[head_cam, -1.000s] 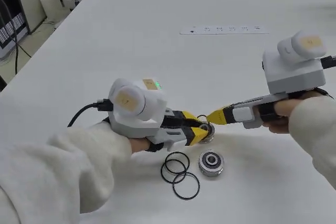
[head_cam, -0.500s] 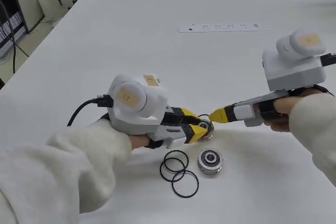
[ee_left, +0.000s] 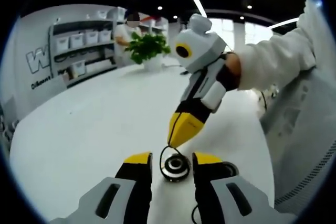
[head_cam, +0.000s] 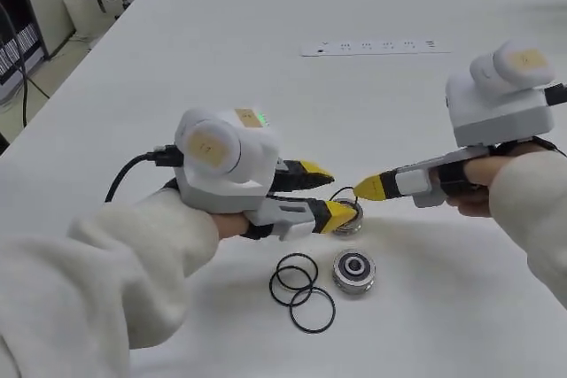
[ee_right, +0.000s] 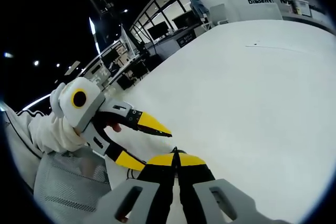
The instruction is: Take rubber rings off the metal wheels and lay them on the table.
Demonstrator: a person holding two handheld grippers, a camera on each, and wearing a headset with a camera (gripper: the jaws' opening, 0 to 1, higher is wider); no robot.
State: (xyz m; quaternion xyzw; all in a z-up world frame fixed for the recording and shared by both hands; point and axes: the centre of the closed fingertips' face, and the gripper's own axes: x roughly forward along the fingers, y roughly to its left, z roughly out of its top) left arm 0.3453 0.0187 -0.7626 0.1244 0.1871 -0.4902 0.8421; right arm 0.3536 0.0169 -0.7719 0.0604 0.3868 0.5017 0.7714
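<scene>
At the left of the work area, the left gripper [head_cam: 330, 192] lies low over the white table [head_cam: 266, 86] with its jaws spread apart and nothing clamped. Just below it, three loose rings [head_cam: 301, 288] lie flat on the table, overlapping one another. A bare wheel [head_cam: 355, 270] rests beside them. The metal wheel [head_cam: 349, 217] being worked on sits on the table at the left gripper's tips, against the lower one in the head view. The left gripper view shows this metal wheel [ee_left: 175, 167] just ahead of the gap between the jaws. A thin rubber ring [head_cam: 340, 190] loops up off it to the right gripper [head_cam: 367, 189], whose jaws are pressed together on the ring.

Procedure, as judged:
1. The ring appears partly lifted and not yet free.
2. Close the left jaws on the wheel body, or press it down, so that it cannot follow the pull.
3. Draw the right gripper up and away along a shallow arc, peeling the ring round the rim rather than stretching it straight.
4. Hold the pinch firm, because a thin ring may slip or snap back.
5. Lay the freed ring beside the three others.
</scene>
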